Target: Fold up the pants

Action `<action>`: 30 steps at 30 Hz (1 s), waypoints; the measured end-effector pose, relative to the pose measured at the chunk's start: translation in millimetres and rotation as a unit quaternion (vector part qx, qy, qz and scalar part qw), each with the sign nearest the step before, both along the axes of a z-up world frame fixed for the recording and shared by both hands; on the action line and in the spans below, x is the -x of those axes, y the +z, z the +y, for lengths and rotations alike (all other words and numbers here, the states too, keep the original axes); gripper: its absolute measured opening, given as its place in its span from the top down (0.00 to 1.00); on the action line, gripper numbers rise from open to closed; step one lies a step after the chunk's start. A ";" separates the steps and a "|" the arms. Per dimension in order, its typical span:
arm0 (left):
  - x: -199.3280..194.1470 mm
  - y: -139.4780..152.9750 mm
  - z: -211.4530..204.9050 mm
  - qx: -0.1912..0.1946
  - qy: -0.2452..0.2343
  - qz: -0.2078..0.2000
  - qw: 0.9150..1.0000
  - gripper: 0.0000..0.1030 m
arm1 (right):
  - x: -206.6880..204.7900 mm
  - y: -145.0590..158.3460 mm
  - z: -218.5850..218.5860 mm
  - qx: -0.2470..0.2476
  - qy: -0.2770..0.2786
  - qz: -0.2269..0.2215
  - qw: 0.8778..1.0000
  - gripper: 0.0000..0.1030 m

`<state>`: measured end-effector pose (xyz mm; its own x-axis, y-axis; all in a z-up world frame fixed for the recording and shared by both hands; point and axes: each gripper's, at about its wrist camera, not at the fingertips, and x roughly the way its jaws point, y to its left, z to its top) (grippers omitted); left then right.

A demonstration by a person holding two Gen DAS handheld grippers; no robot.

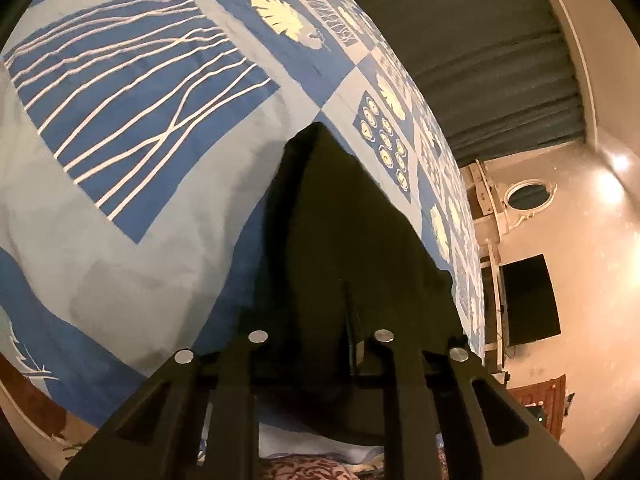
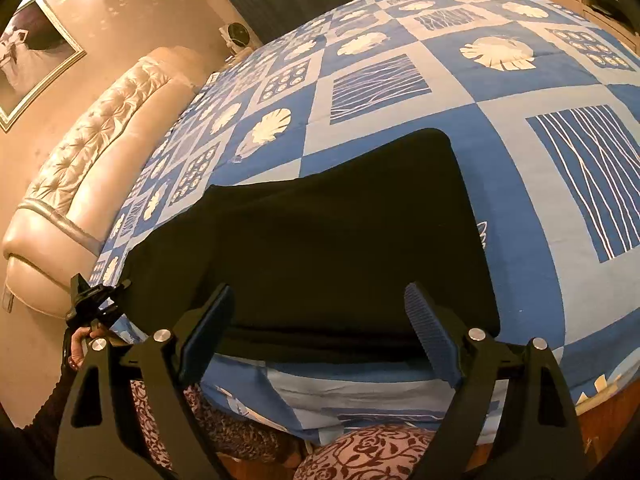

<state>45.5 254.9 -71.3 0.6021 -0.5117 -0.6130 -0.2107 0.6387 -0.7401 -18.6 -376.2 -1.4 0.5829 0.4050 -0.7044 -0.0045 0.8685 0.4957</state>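
Black pants [image 2: 328, 236] lie folded on a bed with a blue patterned cover [image 2: 500, 96], near its front edge. My right gripper [image 2: 320, 320] is open, its jaws wide apart over the near edge of the pants, touching nothing. My left gripper [image 1: 320, 340] is shut on an end of the pants [image 1: 344, 232]; the cloth runs forward from between its fingers over the cover [image 1: 120, 208]. It also shows in the right wrist view [image 2: 96, 300] at the pants' left end, held by a hand.
A padded cream headboard [image 2: 92, 144] stands at the left. A framed picture [image 2: 28, 60] hangs on the wall. Dark curtains [image 1: 500, 60] and a black screen [image 1: 528, 300] lie beyond the bed. Patterned cloth [image 2: 360, 456] is below the front edge.
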 end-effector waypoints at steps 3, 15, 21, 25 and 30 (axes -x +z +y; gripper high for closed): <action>-1.0 23.5 -10.8 -0.026 -0.015 -0.028 0.999 0.86 | -0.3 0.8 0.9 0.009 0.000 -0.002 1.000 0.16; -9.5 132.1 -121.5 -0.047 -0.116 -0.152 0.980 0.86 | -1.6 2.0 4.0 0.012 0.006 -0.005 1.000 0.16; -15.5 154.3 -224.7 -0.057 -0.208 -0.179 0.960 0.85 | -0.4 3.3 7.1 0.010 0.005 -0.004 1.000 0.16; -20.2 140.6 -289.2 -0.096 -0.254 -0.174 0.947 0.85 | 0.1 2.0 4.9 0.004 0.000 -0.003 1.000 0.16; -24.7 99.8 -353.5 -0.127 -0.290 -0.140 0.938 0.85 | 0.9 -1.1 -1.7 -0.010 -0.011 0.001 1.000 0.16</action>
